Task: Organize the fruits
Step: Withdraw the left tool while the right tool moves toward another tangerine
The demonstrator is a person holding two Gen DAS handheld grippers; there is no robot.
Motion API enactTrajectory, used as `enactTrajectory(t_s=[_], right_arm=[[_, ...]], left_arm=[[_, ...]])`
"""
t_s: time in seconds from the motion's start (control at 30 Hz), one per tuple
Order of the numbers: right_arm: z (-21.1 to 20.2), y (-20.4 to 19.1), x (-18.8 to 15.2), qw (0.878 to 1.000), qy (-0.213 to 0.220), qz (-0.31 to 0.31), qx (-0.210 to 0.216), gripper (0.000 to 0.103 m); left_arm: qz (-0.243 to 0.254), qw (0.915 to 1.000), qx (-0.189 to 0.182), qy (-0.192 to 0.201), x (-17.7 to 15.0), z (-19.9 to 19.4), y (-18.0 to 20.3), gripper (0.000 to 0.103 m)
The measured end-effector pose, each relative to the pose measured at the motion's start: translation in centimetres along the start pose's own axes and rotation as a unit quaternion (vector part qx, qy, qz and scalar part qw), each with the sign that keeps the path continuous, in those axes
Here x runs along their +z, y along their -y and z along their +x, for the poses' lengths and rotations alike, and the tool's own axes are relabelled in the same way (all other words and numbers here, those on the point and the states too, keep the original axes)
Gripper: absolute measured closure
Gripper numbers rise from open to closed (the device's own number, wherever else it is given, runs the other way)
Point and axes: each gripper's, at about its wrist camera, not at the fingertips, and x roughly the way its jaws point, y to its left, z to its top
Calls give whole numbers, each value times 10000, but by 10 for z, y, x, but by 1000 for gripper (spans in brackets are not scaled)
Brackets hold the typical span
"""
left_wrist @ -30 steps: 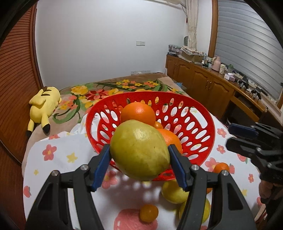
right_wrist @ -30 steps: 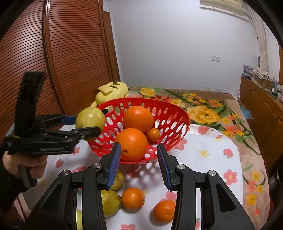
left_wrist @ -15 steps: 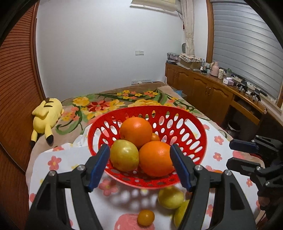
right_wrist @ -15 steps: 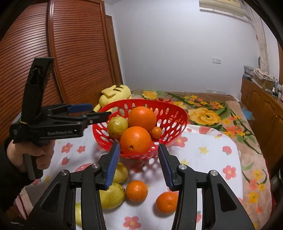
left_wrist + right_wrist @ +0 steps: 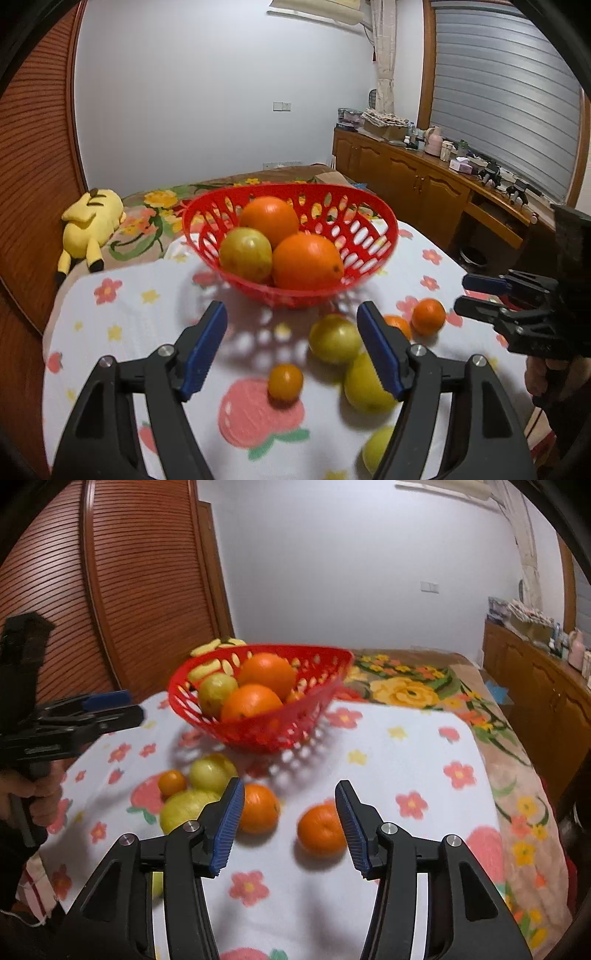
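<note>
Red basket (image 5: 384,225) on the flowered worktop (image 5: 406,760), holding two oranges and a pear; loose fruit is seen in front of it. Both left tongs (image 5: 291,347) and right tongs (image 5: 288,823) are empty, jaws opening. The step is judged a fresh pick-up: the loose orange (image 5: 320,830) must be straddled. A yellow plush toy (image 5: 88,225) is shown unobstructed in the left view only.

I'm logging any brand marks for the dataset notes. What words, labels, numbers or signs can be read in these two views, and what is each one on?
None can be read.
The side of the left gripper, seen from the right wrist view, has a faint mark, too blurred to read.
Items on the wooden sideboard are too small to read.
The floral cloth bears only pictures.
</note>
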Motion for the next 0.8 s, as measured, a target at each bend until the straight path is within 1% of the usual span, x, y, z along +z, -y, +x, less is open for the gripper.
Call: enactTrajectory(t_s=[0.13,0.4,0.57,0.8], right_arm=[[6,9,-12,9998,-151,46,-117,50],[19,22,-22,9988,-387,170,-239,49],[28,24,-21,9983,-502,192,-206,48],[47,23,-16,9968,-767,133,-193,47]], left_arm=[[-40,9999,-111,-79,-21,-4,5,30],[-60,9996,-87,-252,-48,2,15,30],[-149,9992,-129,-341,-57,6,16,30],[-217,9989,-189,-377,-62,7,17,30]])
